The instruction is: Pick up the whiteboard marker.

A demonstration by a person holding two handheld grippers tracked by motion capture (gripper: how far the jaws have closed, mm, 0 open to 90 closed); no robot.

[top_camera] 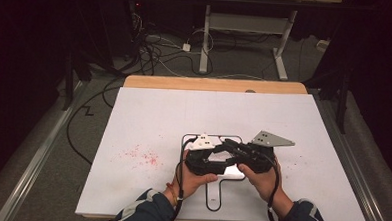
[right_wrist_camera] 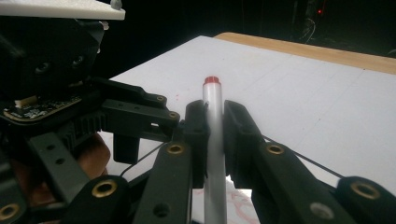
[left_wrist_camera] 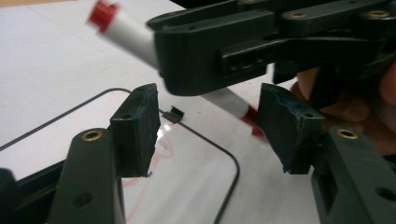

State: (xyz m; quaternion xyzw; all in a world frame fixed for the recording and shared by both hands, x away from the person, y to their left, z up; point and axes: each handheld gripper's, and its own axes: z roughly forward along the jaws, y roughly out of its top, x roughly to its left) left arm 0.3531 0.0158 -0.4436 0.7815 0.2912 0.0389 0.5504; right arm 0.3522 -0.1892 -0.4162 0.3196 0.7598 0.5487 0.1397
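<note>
- High view: the person's two hands meet low on the white board, right over a small whiteboard paddle outlined in black, its handle pointing back toward the person.
- The left gripper and the right gripper cross tips there, and from up here I cannot tell how either pair of jaws stands.
- A scatter of red specks lies on the board, well off to the left of the hands.
- Beyond the far wooden edge, cables sprawl on the floor by a desk frame.
- Left gripper view: the left gripper has its jaws apart, nothing pressed between the pads.
- Just past them, the right gripper's black jaw lies across the frame, clamped around a white marker with a red end cap; the marker runs slantwise, its red tip down near the paddle's surface, between the left gripper's open pads but farther off.
- Faint red scribbles show on the paddle beneath.
- Right gripper view: the right gripper is closed tight on the marker, whose barrel stands up between both pads with the red cap on top.
- The left gripper's body sits close on the left, a hand behind it.
- Red scribbles show below the jaws.
</note>
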